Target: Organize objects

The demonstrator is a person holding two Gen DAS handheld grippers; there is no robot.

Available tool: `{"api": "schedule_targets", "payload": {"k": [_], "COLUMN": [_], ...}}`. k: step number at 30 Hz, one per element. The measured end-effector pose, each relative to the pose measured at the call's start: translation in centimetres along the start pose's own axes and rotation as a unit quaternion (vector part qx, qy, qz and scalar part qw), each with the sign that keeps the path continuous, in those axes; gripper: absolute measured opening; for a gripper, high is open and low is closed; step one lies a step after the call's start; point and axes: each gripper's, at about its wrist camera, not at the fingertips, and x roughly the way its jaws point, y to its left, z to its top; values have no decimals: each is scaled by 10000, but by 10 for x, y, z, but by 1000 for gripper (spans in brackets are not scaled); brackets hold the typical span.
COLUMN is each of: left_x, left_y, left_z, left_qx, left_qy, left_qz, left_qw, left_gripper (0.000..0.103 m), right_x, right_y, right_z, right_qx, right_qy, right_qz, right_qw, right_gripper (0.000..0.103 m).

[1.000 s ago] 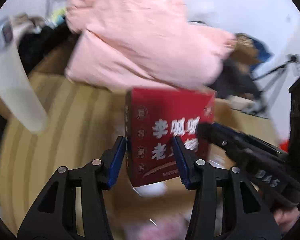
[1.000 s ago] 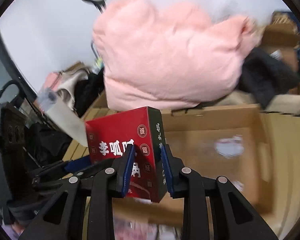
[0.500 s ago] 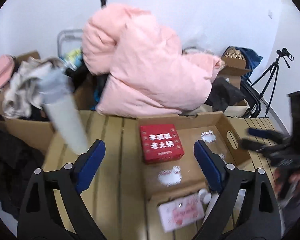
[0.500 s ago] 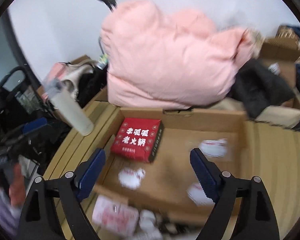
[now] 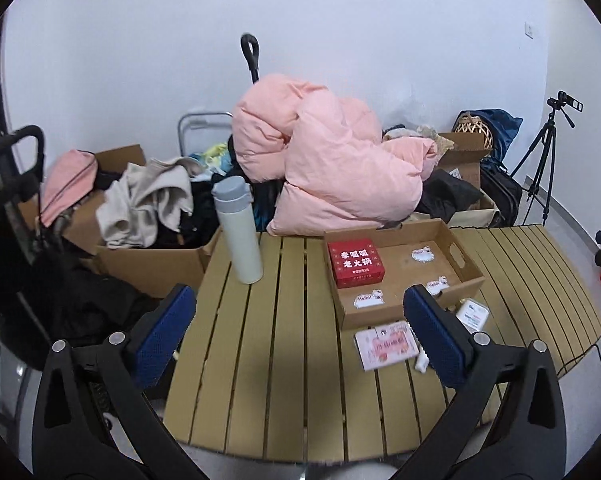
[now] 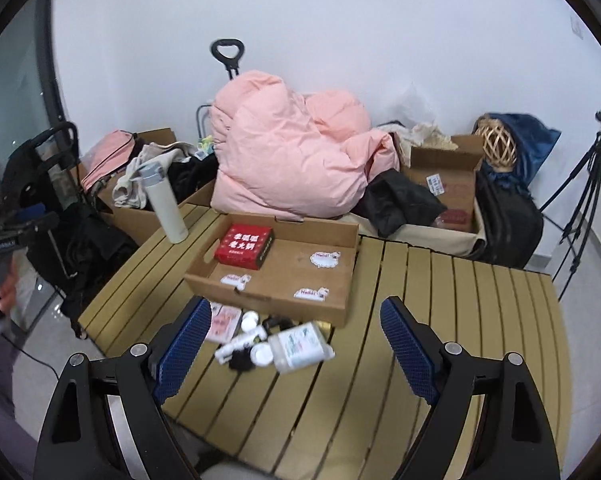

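While the flat red cardboard box with white lettering (image 5: 356,261) lies in the far left corner of the shallow brown cardboard tray (image 5: 466,267), both tools hang above the slatted yellow-wood surface (image 5: 260,344) with nothing between their blue pads. The left tool (image 5: 298,334) is opening its jaws wider; the right tool (image 6: 296,348) stands spread and empty.

Loose items sit in a tight cluster just outside the tray's near wall: a pink printed packet (image 6: 223,322), a clear plastic bottle with a white label (image 6: 300,346) lying on its side, a white tube (image 6: 240,343), small white caps and something black. Judging from that crowding, a reach for any one piece could nudge its neighbours, and the bottle looks ready to roll toward the near edge of the surface.

At the far left edge, the tall white insulated flask with a grey lid (image 5: 237,229) stands upright; a careless sweep of the left tool could topple it.
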Motion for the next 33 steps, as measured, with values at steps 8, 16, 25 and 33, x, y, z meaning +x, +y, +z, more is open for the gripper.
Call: {"api": "schedule_targets", "payload": {"k": [8,16,25,33], "left_x": [-101,-184,-248,-223], "left_y": [-6,9,40,13], "left_z": [-23,-21,-49,-131], "left_qx": [96,73,-280,-164], "left_qy": [-353,-537,-691,-213], "left_qz": [-93,159,653,72], "left_qw": [9993,9984,9951,9996], "left_gripper": [103,103,103,103], "right_x": [-79,-203,-294,-236], "right_y": [41,59,33,27], "right_z": [-34,-46,-55,-124], "right_qx": [-477,-950,-947,-507], "right_qy": [-174,-770,-1162,-594], "right_qz": [204,-1,-512,-293], "right_qw": [9985,9925,9874,9965], "right_gripper": [89,89,90,90]}}
